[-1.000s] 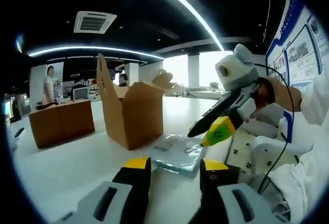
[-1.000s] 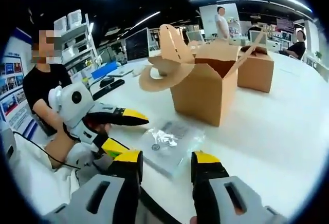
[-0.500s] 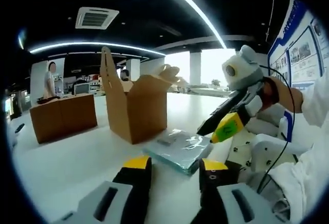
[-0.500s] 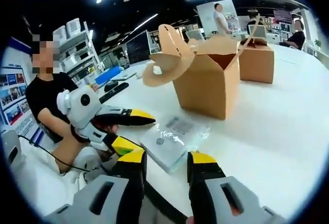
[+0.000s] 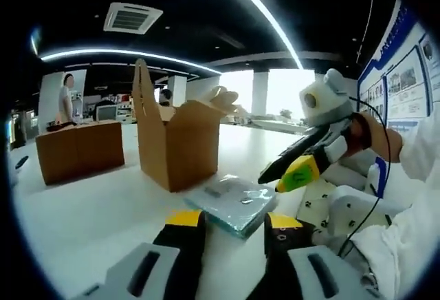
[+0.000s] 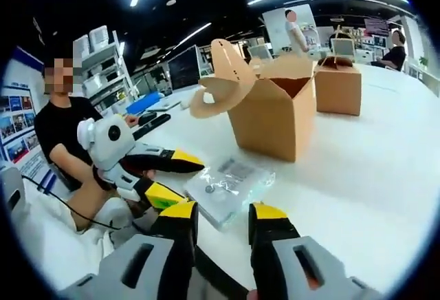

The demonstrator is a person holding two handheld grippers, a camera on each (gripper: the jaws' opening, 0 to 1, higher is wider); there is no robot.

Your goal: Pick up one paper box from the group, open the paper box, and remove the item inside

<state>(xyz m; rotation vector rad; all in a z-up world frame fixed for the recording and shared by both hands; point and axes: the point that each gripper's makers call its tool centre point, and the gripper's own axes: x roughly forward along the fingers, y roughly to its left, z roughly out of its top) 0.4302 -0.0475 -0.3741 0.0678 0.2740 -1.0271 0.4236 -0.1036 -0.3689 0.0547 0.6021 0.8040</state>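
Two brown paper boxes stand on the white table [image 6: 385,169]: one open paper box [image 6: 271,118] with its flaps up, and one closed paper box [image 6: 338,88] farther off. One item in a clear plastic bag [image 6: 230,183] lies flat beside the open one. Two grippers work here: the left gripper [image 6: 175,176] and the right gripper [image 5: 275,178].
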